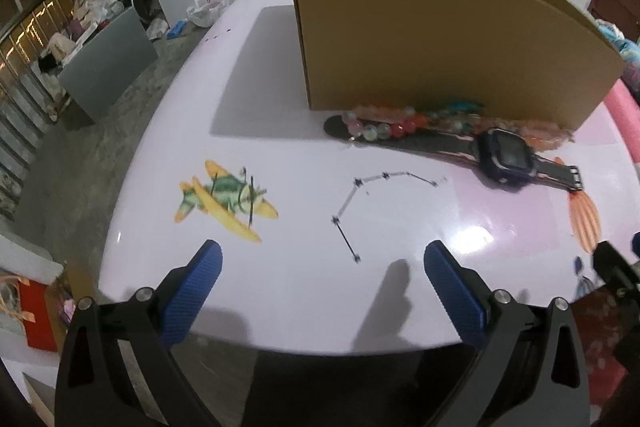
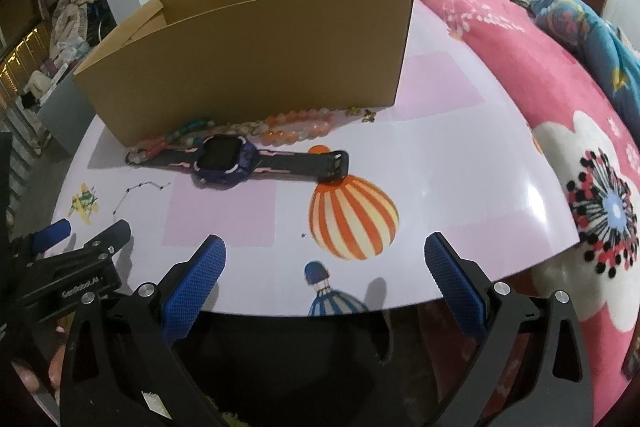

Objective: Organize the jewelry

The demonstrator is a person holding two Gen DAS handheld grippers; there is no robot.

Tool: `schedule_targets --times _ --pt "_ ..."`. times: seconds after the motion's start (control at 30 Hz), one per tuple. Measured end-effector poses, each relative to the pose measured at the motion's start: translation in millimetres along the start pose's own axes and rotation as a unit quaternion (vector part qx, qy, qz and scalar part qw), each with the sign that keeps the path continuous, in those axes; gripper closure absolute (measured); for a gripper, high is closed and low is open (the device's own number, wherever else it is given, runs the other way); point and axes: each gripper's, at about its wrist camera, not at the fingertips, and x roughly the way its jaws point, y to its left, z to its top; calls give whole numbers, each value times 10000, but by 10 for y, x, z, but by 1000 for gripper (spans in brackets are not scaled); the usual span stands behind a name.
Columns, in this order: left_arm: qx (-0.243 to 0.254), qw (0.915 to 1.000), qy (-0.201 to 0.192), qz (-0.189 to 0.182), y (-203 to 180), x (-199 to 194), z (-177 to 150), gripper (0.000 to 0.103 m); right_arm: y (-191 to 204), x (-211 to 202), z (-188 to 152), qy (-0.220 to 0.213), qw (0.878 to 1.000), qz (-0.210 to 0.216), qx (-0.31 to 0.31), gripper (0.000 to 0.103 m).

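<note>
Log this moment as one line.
left claw open, empty | right claw open, empty | watch, bead bracelets on table before cardboard box | nothing visibly boxed

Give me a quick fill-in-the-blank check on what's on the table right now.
1. The smartwatch lies in front of the ____ box.
2. The bead bracelets rest against the box's ____ wall.
3. The left gripper and the right gripper are both ____.

Missing: cardboard; front; open
</note>
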Motion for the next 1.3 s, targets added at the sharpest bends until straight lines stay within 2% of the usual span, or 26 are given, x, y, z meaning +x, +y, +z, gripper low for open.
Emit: schedule_targets --times 0.17,0.27,0.37,0.47,0.57,0.63,0.73,1.0,1.07,1.2,1.3 --pt "283 9996 48 -9 -28 145 110 4 -67 34 75 -46 10000 52 -22 8" --pt "406 9990 13 -165 -15 176 144 4 -111 23 140 -139 9998 154 -39 8" --pt "392 9977 73 -551 37 221 174 4 -97 -25 223 -358 9983 452 -110 8" --pt "502 9968 -21 -621 72 226 173 4 -3 -35 298 -533 9940 884 -364 8" --pt "570 9963 15 -641 96 253 215 4 141 27 361 -563 9846 1414 -859 9" --pt "647 9957 44 -666 93 256 234 4 235 70 390 -572 9780 1629 -1167 19" --pt "750 9946 15 -724 115 311 291 4 417 176 454 -534 9683 1770 -1680 26" --pt "969 9907 -190 -936 226 347 244 4 724 438 564 -351 9510 1741 -2530 31" --pt "1033 9894 -241 -990 240 348 234 4 782 496 577 -283 9475 1710 -2686 38" --pt "1104 9875 -358 -1070 283 352 190 4 875 609 520 -37 9390 1593 -3049 63" --pt "1212 9856 -330 -1132 303 371 191 4 918 586 445 -77 9331 1505 -3266 70"
